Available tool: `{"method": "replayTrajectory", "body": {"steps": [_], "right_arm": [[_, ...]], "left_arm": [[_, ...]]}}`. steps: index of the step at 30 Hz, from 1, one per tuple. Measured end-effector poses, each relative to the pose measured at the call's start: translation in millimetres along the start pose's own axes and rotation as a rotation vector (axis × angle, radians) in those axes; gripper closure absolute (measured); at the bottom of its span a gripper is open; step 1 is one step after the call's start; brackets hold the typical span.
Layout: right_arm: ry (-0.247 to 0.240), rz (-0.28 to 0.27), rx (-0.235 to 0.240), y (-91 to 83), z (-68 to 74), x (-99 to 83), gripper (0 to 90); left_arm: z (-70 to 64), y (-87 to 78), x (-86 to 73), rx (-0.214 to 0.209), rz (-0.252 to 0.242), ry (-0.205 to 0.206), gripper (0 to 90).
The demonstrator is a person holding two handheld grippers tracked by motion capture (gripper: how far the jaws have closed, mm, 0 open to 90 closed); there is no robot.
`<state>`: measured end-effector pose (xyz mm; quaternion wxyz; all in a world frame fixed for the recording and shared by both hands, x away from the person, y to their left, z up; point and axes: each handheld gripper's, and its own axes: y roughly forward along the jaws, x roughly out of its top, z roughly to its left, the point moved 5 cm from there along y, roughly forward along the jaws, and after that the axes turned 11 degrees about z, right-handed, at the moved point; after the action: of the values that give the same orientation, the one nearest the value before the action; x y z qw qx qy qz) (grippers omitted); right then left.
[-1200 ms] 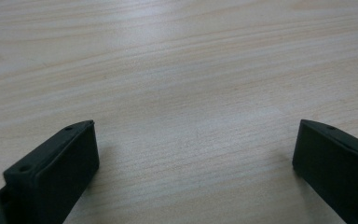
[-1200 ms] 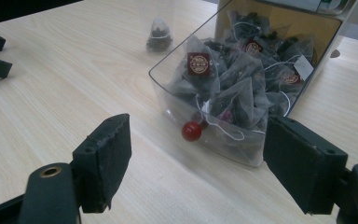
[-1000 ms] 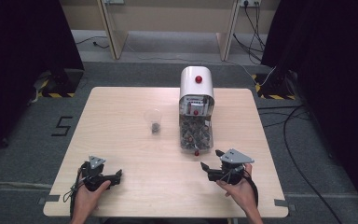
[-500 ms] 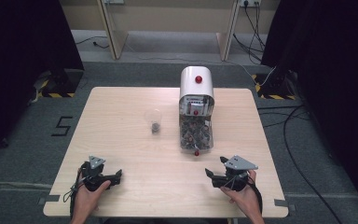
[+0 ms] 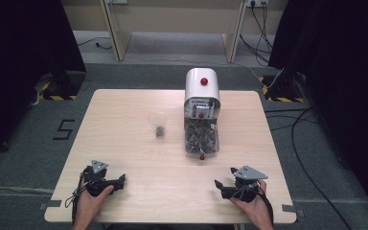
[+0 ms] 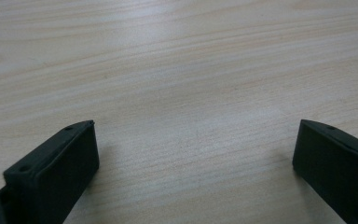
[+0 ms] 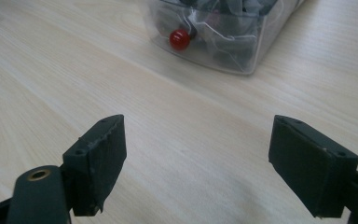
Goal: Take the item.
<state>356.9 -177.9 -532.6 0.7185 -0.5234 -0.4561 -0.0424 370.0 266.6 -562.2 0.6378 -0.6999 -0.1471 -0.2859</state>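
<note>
We are resting both grippers near the near edge of the pale wood-grain table [image 5: 124,110], with bare board all around them. The left gripper [image 5: 120,180] and right gripper [image 5: 219,184] are gaping wide, gripping nothing. The clear plastic dispenser [image 5: 201,115], red-knobbed, is standing mid-table, beside a small glass cup [image 5: 158,124].

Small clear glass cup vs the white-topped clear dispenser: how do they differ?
The small clear glass cup is short and holds only a little dark stuff at its bottom; the white-topped clear dispenser is far bigger and packed with dark pieces. The dispenser carries red knobs; the cup has none. Both have see-through walls and sit untouched on the wooden table.
</note>
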Motion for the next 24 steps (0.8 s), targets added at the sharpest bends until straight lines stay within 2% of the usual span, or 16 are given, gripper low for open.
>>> {"method": "replayTrajectory", "body": {"steps": [6, 16, 22, 24], "right_arm": [[0.024, 0.027, -0.018, -1.8, -4.7, -7.7, 20.5], [0.028, 0.096, -0.034, 2.2, -8.1, -23.0, 21.3], [0.031, 0.119, -0.034, 0.5, -8.5, -27.0, 21.3], [0.017, 0.134, -0.041, 0.3, -8.6, -28.5, 20.4]], "left_arm": [[0.0, 0.0, 0.0, 0.001, -0.001, 0.0, 0.0], [0.0, 0.0, 0.0, 0.0, 0.0, 0.0, 0.0], [0.0, 0.0, 0.0, 0.0, 0.0, 0.0, 0.0], [0.0, 0.0, 0.0, 0.0, 0.0, 0.0, 0.0]]}}
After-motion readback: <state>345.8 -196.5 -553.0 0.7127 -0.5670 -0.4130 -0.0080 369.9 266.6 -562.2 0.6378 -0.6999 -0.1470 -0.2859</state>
